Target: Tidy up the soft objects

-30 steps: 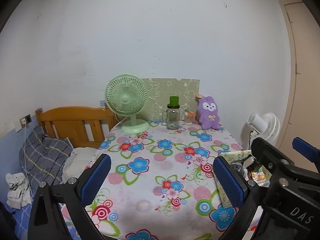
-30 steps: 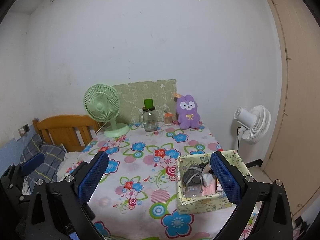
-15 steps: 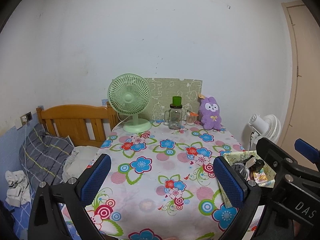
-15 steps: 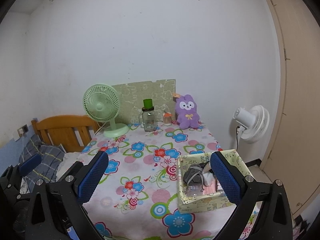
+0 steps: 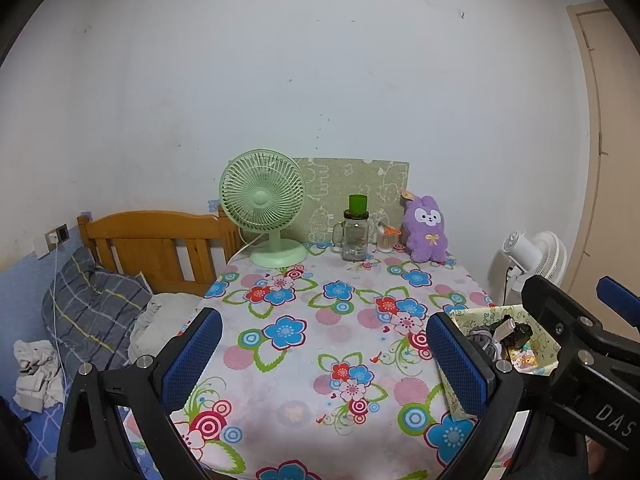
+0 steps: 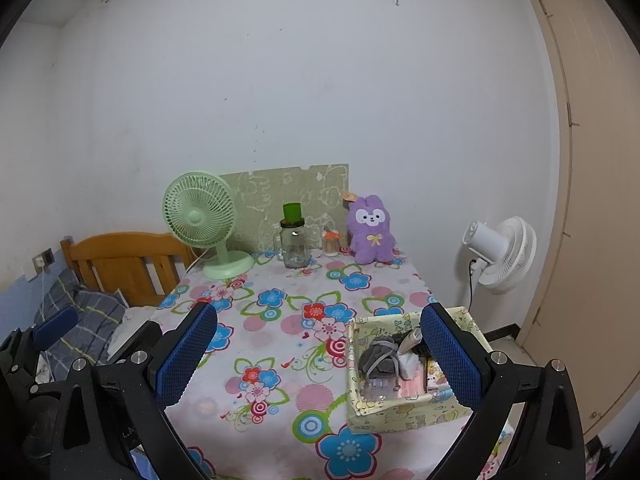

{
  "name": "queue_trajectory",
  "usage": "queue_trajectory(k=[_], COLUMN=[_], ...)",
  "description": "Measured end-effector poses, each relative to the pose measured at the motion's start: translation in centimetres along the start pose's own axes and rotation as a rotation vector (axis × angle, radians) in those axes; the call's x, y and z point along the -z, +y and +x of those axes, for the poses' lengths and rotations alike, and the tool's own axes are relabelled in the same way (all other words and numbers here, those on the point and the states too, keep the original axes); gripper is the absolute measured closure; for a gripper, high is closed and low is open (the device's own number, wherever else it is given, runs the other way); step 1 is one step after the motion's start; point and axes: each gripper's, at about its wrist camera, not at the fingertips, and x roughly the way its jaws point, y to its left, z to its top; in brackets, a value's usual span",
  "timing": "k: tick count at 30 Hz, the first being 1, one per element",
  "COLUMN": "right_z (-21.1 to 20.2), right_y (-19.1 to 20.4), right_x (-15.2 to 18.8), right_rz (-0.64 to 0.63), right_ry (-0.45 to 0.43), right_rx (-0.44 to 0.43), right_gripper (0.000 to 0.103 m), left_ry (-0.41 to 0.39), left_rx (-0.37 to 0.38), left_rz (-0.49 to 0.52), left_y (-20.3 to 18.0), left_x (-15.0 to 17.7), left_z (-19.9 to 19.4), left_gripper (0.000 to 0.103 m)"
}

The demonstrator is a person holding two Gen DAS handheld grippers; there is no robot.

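Basically, over the last second both cameras have drifted back and up a little: the table (image 5: 312, 360) sits lower in frame and more wall shows, but nothing on it has shifted. You're at the near edge, not yet committed.

Left gripper (image 5: 320, 364): jaws spread wide, nothing between them, hovering over the flowered cloth. Right gripper (image 6: 320, 356): also spread and empty, its right finger in front of the storage box (image 6: 384, 412).

Soft things: the purple plush bunny (image 6: 371, 232) stands upright at the far edge against the wall, just beside the small orange-lid jar (image 6: 331, 245) and near the glass mug (image 6: 295, 246). The grey fabric bundle (image 6: 378, 354) is already in the box at the near right corner, with a few items I can't identify.

My read: the bunny is the loose one, so it likely goes to the box. It's well apart from both grippers, so you need a long reach across. Watch the mug and green fan (image 5: 262, 204) on approach; the right side is the clearer line. Plush will compress, so pinch the body, not an ear.
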Motion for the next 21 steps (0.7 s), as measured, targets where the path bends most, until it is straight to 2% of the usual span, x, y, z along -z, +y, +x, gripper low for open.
queue_trajectory(k=[21], right_z=[0.17], right_y=[0.12], right_x=[0.23], right_rz=[-0.003], right_ry=[0.002], right_rx=[0.001], right_gripper=[0.000], left_ry=[0.002], left_rx=[-0.001], left_rz=[-0.004], left_y=[0.05], left_x=[0.06], left_z=[0.05], left_gripper=[0.000])
